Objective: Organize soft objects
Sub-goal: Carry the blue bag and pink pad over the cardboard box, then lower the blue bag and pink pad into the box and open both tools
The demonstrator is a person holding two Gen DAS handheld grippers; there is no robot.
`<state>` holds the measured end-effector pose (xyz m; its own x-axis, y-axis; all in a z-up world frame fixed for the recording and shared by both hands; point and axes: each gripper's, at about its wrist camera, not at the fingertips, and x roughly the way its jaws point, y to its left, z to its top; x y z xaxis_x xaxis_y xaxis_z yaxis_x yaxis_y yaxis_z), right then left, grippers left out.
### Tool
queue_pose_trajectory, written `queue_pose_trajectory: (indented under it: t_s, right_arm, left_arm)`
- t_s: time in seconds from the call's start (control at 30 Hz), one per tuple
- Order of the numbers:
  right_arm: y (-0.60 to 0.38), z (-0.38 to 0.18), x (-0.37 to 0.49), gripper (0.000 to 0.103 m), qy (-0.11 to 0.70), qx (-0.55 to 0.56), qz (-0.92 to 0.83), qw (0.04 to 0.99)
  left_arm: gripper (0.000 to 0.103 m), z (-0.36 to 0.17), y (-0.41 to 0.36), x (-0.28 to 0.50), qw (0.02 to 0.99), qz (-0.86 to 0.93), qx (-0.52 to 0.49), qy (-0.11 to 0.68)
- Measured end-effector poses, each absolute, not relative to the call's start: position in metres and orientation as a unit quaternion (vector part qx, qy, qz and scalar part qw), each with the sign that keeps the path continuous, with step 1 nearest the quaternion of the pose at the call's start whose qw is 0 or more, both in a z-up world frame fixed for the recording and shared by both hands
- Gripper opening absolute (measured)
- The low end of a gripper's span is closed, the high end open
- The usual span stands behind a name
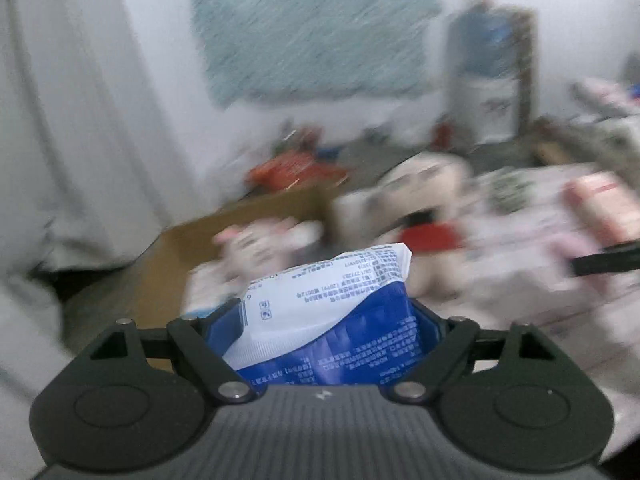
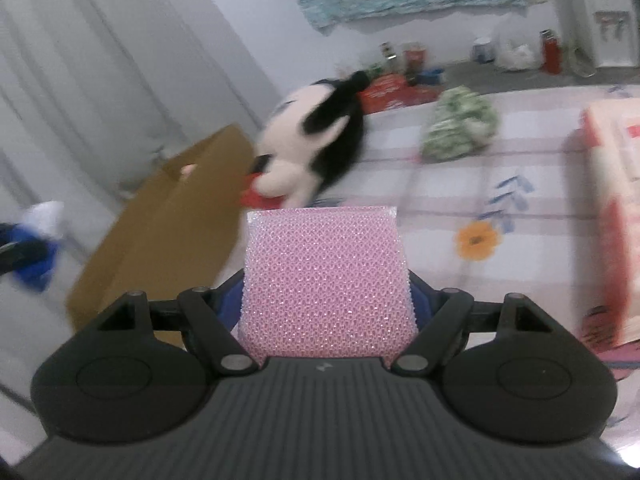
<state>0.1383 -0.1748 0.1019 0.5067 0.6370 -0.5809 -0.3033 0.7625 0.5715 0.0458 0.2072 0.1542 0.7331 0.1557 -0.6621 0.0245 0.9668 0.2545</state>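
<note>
**Two grippers, each holding a soft item above a bed**

Left wrist view: the left gripper [image 1: 320,320] is closed on a blue-and-white packet [image 1: 332,312], which fills the gap between the jaws and rises above them; its small print cannot be read. Everything beyond the packet is smeared by motion blur. A cardboard box [image 1: 240,220], a small pink-and-white plush [image 1: 260,240] and a larger plush toy [image 1: 424,200] with a red patch can be made out only roughly. A dark bar at the right edge is cut off and cannot be identified.

Right wrist view: the right gripper [image 2: 326,300] grips a pink mesh-textured sponge [image 2: 326,276], which hides both fingertips. This sharper view shows what the left view blurs: the black-and-white plush toy [image 2: 316,144] lies at the edge of the bed [image 2: 520,208], beside the cardboard box [image 2: 168,232], with a green patterned bundle [image 2: 460,124] farther back and a pink-and-red package [image 2: 616,216] cut off at right. The blue-and-white packet [image 2: 38,240] appears blurred at the far left, its gripper mostly out of frame.
</note>
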Motion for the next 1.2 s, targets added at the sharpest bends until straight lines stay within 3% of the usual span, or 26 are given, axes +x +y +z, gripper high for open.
queue_pose_trajectory:
  t_s: [0.3,0.43,0.57,0.63,0.67,0.7,0.83,0.97,1.03,1.13,1.2]
  right_arm:
    - [-0.11,0.123,0.137,0.078,0.422,0.244,0.356,0.797]
    - [-0.051,0.157,0.152,0.078,0.415,0.2,0.396,0.795]
    - [0.016,0.192,0.169,0.079,0.412,0.144,0.435,0.788]
    - [0.046,0.206,0.174,0.079,0.409,0.109,0.45,0.786]
    - [0.06,0.21,0.176,0.079,0.41,0.095,0.455,0.785]
    - [0.072,0.214,0.178,0.079,0.412,0.082,0.461,0.782]
    - [0.116,0.223,0.186,0.079,0.419,0.031,0.466,0.778]
    - [0.14,0.216,0.193,0.079,0.433,0.015,0.458,0.777]
    - [0.149,0.208,0.196,0.079,0.444,0.0,0.453,0.773]
    - [0.165,0.196,0.2,0.079,0.464,-0.025,0.446,0.765]
    - [0.174,0.191,0.201,0.079,0.473,-0.042,0.444,0.76]
  left_arm:
    - [0.086,0.046,0.295,0.121,0.84,0.01,0.088,0.535]
    - [0.087,0.022,0.304,0.129,0.799,-0.01,0.117,0.59]
    - [0.092,0.027,0.309,0.122,0.794,-0.017,0.165,0.585]
    - [0.082,0.037,0.314,0.118,0.793,-0.035,0.151,0.589]
    - [0.065,0.043,0.315,0.119,0.799,-0.053,0.138,0.583]
    - [0.057,0.047,0.315,0.12,0.803,-0.067,0.134,0.576]
    - [0.058,0.039,0.31,0.132,0.807,-0.09,0.171,0.558]
    - [0.043,0.012,0.312,0.141,0.77,-0.139,0.14,0.606]
    - [0.042,0.007,0.311,0.132,0.752,-0.159,0.155,0.62]
    - [0.043,0.009,0.311,0.12,0.744,-0.17,0.165,0.625]
    - [0.055,0.011,0.313,0.115,0.749,-0.171,0.162,0.619]
